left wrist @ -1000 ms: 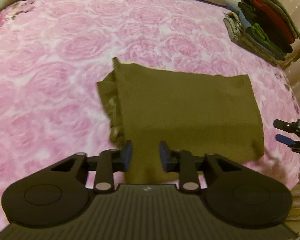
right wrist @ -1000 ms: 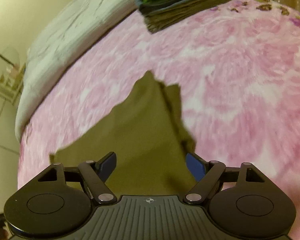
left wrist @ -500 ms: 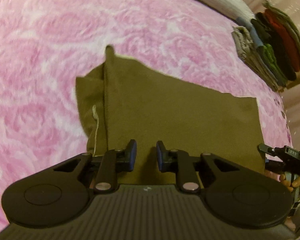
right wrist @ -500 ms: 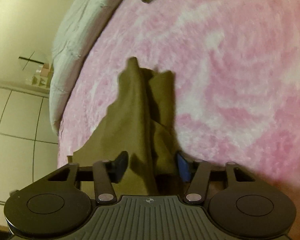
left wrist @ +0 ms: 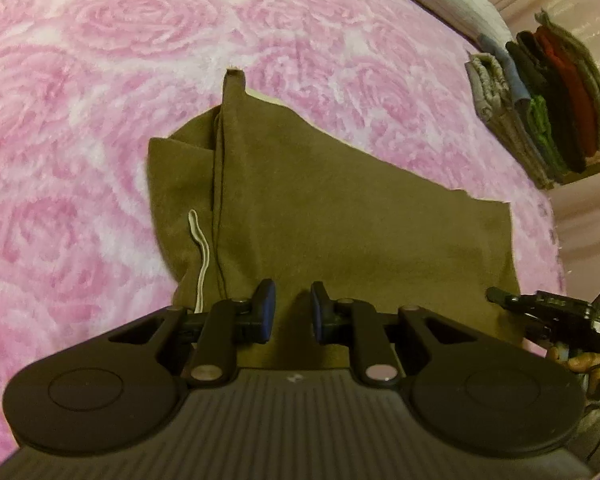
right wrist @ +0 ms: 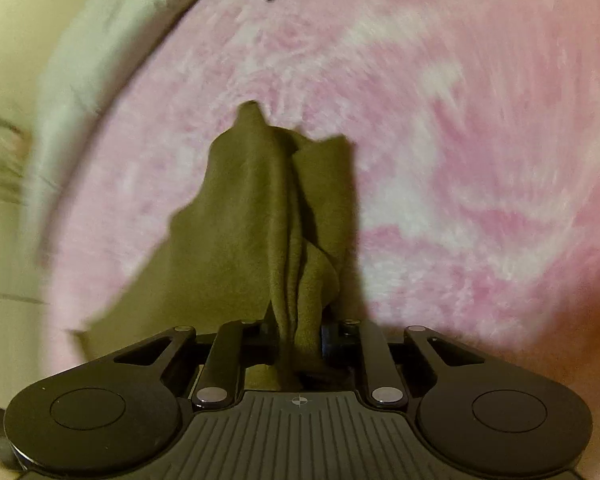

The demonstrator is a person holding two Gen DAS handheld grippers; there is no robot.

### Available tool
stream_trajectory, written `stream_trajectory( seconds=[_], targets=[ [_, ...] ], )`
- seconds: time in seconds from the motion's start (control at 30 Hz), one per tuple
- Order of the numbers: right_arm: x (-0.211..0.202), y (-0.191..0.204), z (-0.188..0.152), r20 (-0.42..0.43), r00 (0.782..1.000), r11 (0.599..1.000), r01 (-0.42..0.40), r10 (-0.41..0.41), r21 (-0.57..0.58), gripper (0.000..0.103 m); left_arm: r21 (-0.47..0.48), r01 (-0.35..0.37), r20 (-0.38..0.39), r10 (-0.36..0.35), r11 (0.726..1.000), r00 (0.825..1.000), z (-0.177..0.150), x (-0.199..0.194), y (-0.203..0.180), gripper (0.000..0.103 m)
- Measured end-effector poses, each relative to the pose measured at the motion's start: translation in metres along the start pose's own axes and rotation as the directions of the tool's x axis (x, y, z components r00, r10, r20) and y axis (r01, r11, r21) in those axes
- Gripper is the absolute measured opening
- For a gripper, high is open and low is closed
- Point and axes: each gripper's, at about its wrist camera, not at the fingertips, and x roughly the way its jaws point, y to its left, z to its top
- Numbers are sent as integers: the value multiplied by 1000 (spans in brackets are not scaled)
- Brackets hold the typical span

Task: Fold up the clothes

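Pinching a bunched ridge of soft olive cloth (right wrist: pixel 256 216), the right gripper (right wrist: pixel 300 340) is holding it tight between its 2 blue pads, and the fabric is running away from it in deep vertical creases. The left gripper (left wrist: pixel 292 312) is hovering over the near edge of the same cloth with a narrow gap between its pads, gripping nothing. The cloth is lying on a fluffy pink rose-patterned bedspread (left wrist: pixel 80 120). Only the left view is showing a pale cord (left wrist: pixel 201 248) and a stack of folded clothes (left wrist: pixel 540 112); the right view is blurring.
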Motion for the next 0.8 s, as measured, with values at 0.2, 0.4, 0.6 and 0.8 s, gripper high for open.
stream_trajectory(
  seconds=[0.2,0.4,0.6,0.8],
  targets=[
    [-25,166,-65,300,904,801,413,-304,-433,15,-61,45,44,-42,997,998,-1,-49,38,15],
    [3,271,-147,342,912,676,401,-227,-618,16,-150,61,46,-55,987,997,-9,-85,93,15],
    [63,302,-200,252,943,592,333,-218,-734,68,-208,62,44,-54,976,998,-20,-89,123,15],
    [43,292,-193,103,992,703,125,-73,-700,68,-235,158,62,-147,959,987,-23,-89,115,15]
  ],
)
